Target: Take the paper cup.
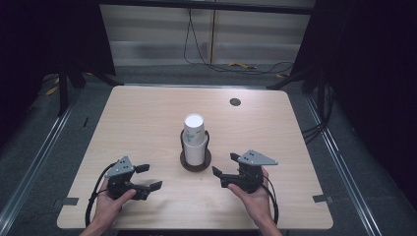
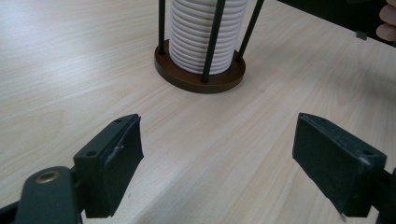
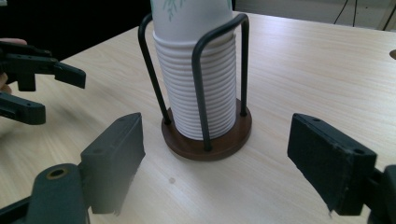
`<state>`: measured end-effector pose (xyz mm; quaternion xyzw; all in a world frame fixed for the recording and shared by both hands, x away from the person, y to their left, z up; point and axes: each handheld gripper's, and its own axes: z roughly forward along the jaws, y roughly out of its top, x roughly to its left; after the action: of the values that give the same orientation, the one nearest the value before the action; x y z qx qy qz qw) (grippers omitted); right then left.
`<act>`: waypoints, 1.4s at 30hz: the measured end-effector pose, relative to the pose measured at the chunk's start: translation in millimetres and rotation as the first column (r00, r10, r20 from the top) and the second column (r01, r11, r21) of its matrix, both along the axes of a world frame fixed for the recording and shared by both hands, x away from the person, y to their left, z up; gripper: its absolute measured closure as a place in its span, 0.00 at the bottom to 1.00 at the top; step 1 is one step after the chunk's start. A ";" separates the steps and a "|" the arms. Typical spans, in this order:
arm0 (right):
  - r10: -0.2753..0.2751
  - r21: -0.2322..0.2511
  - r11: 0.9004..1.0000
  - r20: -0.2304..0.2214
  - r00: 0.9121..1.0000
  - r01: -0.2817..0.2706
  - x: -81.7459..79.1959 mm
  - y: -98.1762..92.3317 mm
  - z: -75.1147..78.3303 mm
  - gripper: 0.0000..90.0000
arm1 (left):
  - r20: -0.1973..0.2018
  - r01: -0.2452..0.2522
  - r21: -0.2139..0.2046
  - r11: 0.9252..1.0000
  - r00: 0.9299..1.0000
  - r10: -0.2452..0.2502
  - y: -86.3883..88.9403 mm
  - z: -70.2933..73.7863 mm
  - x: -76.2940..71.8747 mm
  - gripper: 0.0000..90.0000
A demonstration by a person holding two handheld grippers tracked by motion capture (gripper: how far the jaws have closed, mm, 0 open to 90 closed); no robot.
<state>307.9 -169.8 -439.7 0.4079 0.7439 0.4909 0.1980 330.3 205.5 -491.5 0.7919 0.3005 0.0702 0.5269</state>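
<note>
A stack of paper cups (image 1: pixel 193 138) stands in a wire holder (image 1: pixel 195 160) mid-table (image 1: pixel 147 118), between the left gripper (image 1: pixel 149 177) and right gripper (image 1: pixel 223 165) near the front edge, both with jaws apart.

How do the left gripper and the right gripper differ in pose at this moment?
The left gripper sits left of the cup stack with jaws pointing right; the right gripper sits right of it with jaws pointing left. In the high view the left gripper lies slightly nearer the table's front edge. Both are open, hand-held and empty.
</note>
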 end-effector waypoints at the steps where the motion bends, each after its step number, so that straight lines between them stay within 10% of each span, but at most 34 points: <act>1: 0.005 0.002 1.000 -0.002 1.000 -0.005 0.4 -0.1 2.0 0.20 | 0.002 0.000 0.002 1.000 1.000 0.000 -0.1 0.1 0.0 0.18; 42: 0.142 0.058 0.988 -0.006 0.990 -0.141 79.2 33.4 69.1 0.21 | -0.006 -0.007 -0.003 1.000 1.000 0.007 0.4 0.1 0.8 0.18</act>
<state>387.1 -136.4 -370.7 0.3621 0.7576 0.5226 0.1473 331.2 205.9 -491.4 0.7903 0.3050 0.0693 0.5269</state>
